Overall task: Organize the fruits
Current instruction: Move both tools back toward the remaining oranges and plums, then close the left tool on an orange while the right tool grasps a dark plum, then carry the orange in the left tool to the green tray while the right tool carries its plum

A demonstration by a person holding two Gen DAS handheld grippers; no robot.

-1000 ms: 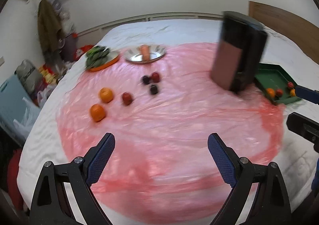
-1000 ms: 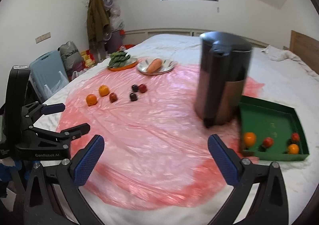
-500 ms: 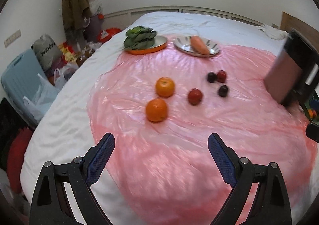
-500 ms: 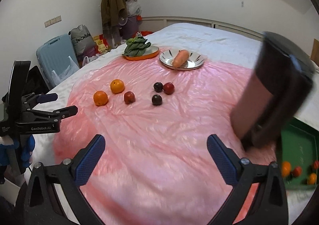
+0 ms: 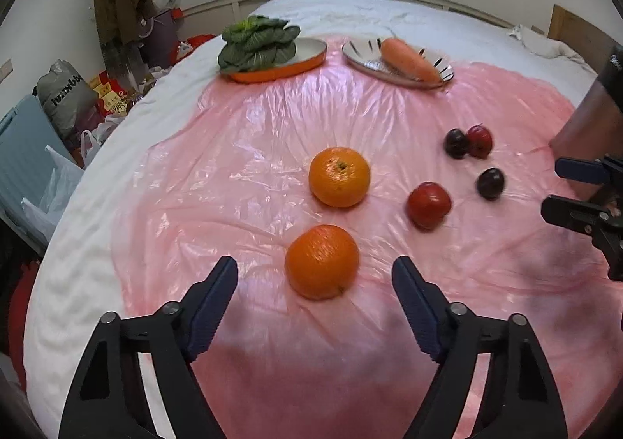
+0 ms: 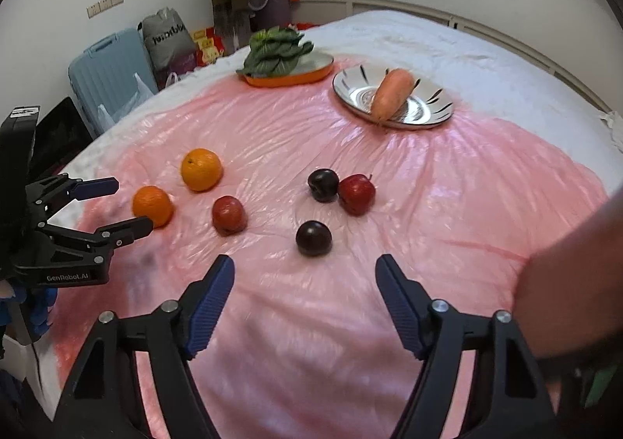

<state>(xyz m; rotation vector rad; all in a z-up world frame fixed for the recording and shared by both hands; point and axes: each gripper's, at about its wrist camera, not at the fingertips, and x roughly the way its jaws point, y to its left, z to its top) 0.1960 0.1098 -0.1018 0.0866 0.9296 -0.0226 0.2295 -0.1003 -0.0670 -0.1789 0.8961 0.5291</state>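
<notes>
The near orange (image 5: 321, 261) lies just ahead, centred between our left gripper (image 5: 314, 279) jaws. They have just been closing, nothing gripped yet; our right gripper (image 6: 304, 277) is open too.

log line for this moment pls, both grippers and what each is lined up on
left gripper: open, jaws just been closing, round orange near its fingers not gripped | right gripper: open, empty, before dark round plum | pink plastic sheet

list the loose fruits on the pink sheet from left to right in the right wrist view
near orange → far orange → red apple beside the oranges → near dark plum → red apple touching the far plum
</notes>
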